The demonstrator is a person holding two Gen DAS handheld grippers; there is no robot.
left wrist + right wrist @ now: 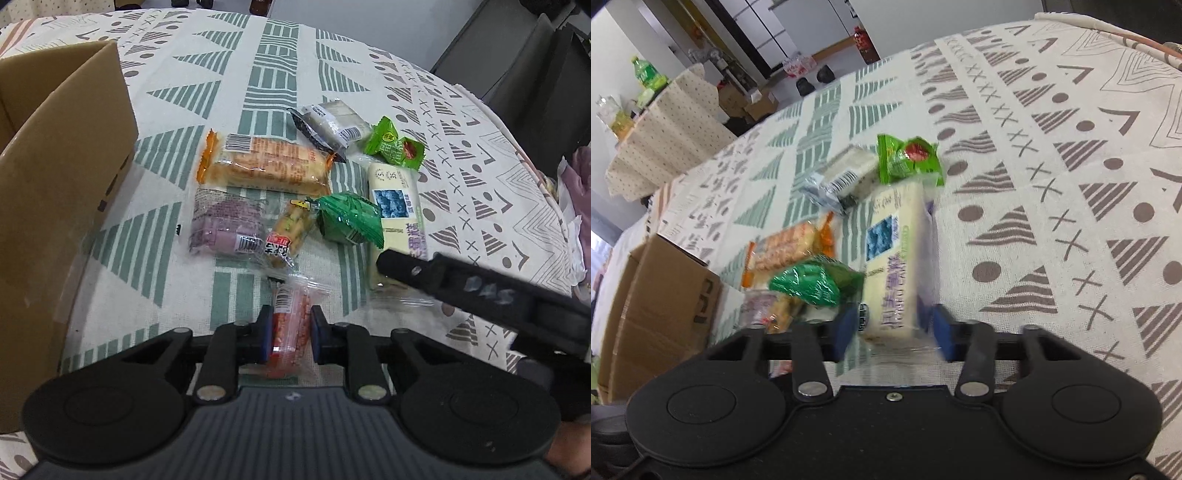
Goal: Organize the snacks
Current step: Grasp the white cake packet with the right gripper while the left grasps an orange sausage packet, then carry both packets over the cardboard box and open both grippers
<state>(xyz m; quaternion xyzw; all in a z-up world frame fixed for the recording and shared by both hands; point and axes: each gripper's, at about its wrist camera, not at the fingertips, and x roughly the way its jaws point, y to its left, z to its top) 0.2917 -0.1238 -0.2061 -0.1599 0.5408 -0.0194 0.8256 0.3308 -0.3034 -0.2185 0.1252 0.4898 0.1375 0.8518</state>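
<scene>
The left tool (pixel 289 334) straddled a red snack packet (pixel 290 325) on the table (pixel 280 74), pads not yet clenched; the right tool (pixel 894 328) likewise bracketed a cream packet (pixel 894 258), both seemingly bound for the cardboard box (pixel 55 184) alongside.

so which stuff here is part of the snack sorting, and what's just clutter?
Job:
- red sausage pack, between left claw pads
- pale cake pack, between right claw pads
- orange cracker pack
- purple pack
- green packs
- cardboard box

Clutter:
- green bottle on far table
- patterned tablecloth

Both wrist cams: close, snacks (pixel 288 192) shared.
</scene>
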